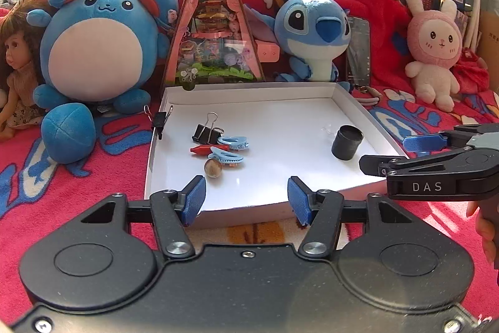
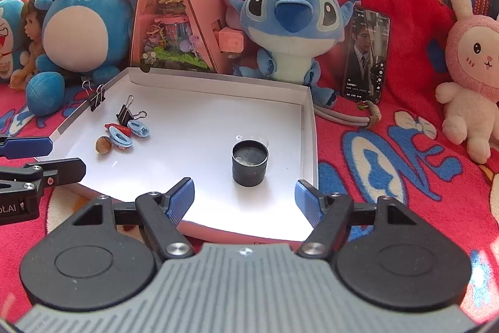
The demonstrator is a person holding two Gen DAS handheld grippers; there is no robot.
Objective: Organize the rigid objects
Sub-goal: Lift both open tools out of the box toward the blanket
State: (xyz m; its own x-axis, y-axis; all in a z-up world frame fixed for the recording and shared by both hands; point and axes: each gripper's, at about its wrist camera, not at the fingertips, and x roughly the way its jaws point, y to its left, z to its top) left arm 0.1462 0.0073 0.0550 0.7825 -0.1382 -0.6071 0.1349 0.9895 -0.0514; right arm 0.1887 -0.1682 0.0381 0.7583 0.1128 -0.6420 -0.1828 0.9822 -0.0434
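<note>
A white shallow box tray (image 1: 312, 89) (image 2: 308, 127) lies on a red blanket. In it, at the left, lie a black binder clip (image 1: 205, 131) (image 2: 126, 113), two light-blue hair clips (image 1: 232, 142) (image 2: 138, 127), a red crayon-like piece (image 1: 204, 150) (image 2: 120, 128) and a brown marble (image 1: 213, 168) (image 2: 103, 144). A black cylinder (image 1: 346, 142) (image 2: 250, 161) stands at the right. Another binder clip (image 1: 159, 122) (image 2: 98, 97) is clipped on the tray's left wall. My left gripper (image 1: 246, 198) is open and empty over the near edge. My right gripper (image 2: 244, 198) is open and empty, just short of the cylinder.
Plush toys line the back: a blue round one (image 1: 93, 52), Stitch (image 2: 290, 21), a pink rabbit (image 2: 471, 67), and a doll (image 1: 15, 67). A pink triangular dollhouse (image 1: 215, 30) stands behind the tray. A phone (image 2: 366, 52) leans at the right, with a cord bracelet (image 2: 371, 114) below it.
</note>
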